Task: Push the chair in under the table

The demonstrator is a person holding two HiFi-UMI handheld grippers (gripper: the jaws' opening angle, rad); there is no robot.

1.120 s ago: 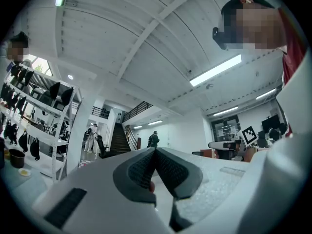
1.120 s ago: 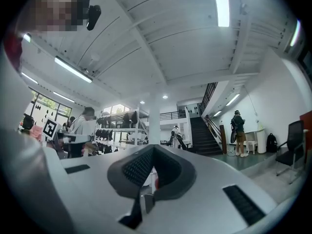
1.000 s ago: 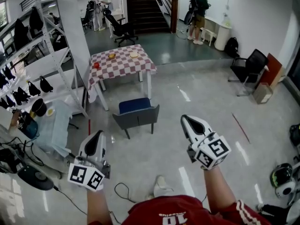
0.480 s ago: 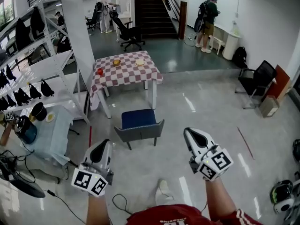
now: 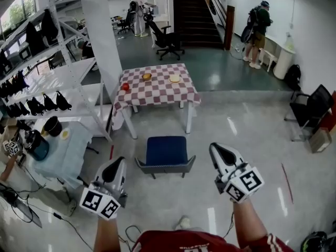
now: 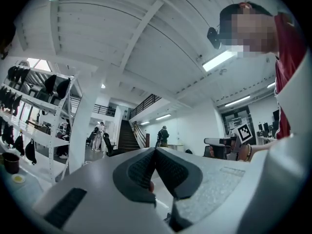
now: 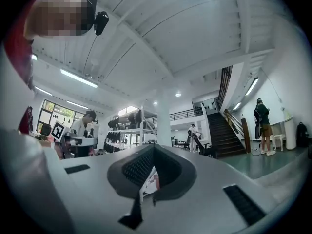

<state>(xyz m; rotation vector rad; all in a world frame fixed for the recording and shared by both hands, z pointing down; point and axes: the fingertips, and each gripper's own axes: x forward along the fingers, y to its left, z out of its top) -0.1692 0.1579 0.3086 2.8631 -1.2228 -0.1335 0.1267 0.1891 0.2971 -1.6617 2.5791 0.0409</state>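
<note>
Chair (image 5: pixel 166 151) and table (image 5: pixel 159 92) show plainly in head view alone.

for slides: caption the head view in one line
Both shut, left gripper and right gripper face a grey chair with blue seat before a red checked table

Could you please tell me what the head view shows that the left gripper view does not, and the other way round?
Only the head view shows the chair, standing apart from the table on its near side, with the left gripper and right gripper held behind it. Only the left gripper view shows the ceiling beams and that gripper's jaws pressed together with nothing between them. Both show the stairs, the pillar and the rack.
</note>
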